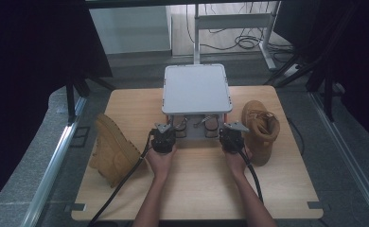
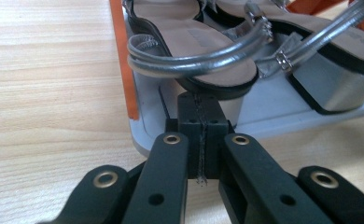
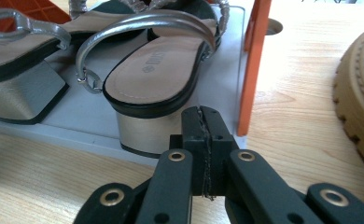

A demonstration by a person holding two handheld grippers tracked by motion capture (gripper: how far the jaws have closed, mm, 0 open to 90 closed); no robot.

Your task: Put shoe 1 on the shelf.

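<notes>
Grippers side by side at the near edge of a small two-tier shoe rack in the middle of a wooden table. Left gripper in the left hand, jaws pressed together with nothing between them, tips just short of the rack's grey lower shelf. Right gripper in the right hand, jaws likewise closed flat on each other and empty, tips just in front of the shelf's near edge.

Pair of silver block-heeled sandals on the lower shelf, under the grey top tray. In the left gripper view, left sandal directly ahead of the closed tips, heel toward the camera, silver strap arching over a tan insole; second sandal beside it to the right, metallic block heel showing. In the right gripper view, right sandal straight ahead, heel end nearest and its block heel just beyond the tips; other sandal to its left. Orange uprights of the rack at the shelf's corners, one just right of the nearer sandal.

Tan boot lying on its side on the table, left of the left gripper and apart from it. Second tan boot upright at the right, near the right gripper, with its ridged sole at the edge of the right gripper view.
</notes>
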